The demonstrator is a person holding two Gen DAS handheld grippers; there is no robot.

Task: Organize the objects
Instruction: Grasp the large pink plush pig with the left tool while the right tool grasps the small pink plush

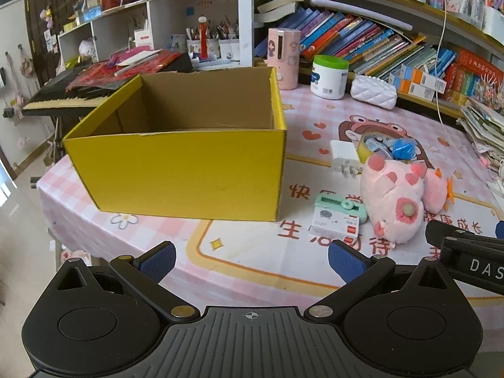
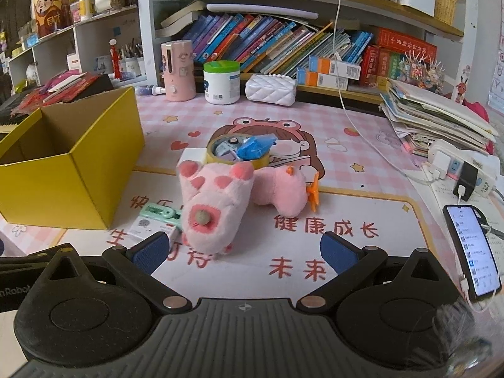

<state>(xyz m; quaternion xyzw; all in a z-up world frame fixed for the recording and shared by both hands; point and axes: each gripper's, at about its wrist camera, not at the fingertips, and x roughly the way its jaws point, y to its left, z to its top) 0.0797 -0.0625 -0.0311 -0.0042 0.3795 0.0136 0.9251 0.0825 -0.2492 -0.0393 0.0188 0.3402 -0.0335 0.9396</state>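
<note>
A: What are you working on, and what's around you?

B: You're at a table (image 2: 362,220) under a pink checked cover printed with a cartoon girl and red characters. At its far edge run bookshelves (image 2: 267,37) crammed with leaning books. A white tub with a green lid (image 2: 221,82), a pink canister (image 2: 177,71) and a white quilted pouch (image 2: 271,85) stand along the far side. On your right a lit phone (image 2: 471,249) rests near a stack of papers (image 2: 438,119).

A: And the things to sort?

B: The yellow cardboard box (image 1: 179,170) sits open-topped on the left, brown inside; no contents show from here. Right of it, the pink plush slipper (image 2: 214,204) lies sole-up, showing paw pads. A second pink plush piece (image 2: 283,192) touches it on the right. Just behind them is a yellow tape roll (image 2: 239,157) with blue scraps in its core. A mint green gadget (image 1: 340,206) and a small white packet (image 1: 335,225) lie at the slipper's left.

A: Your grippers?

B: Your left gripper (image 1: 251,260) is spread wide, holding nothing, near the box. Your right gripper (image 2: 244,250) is likewise released, its left pad just beside the slipper.
</note>
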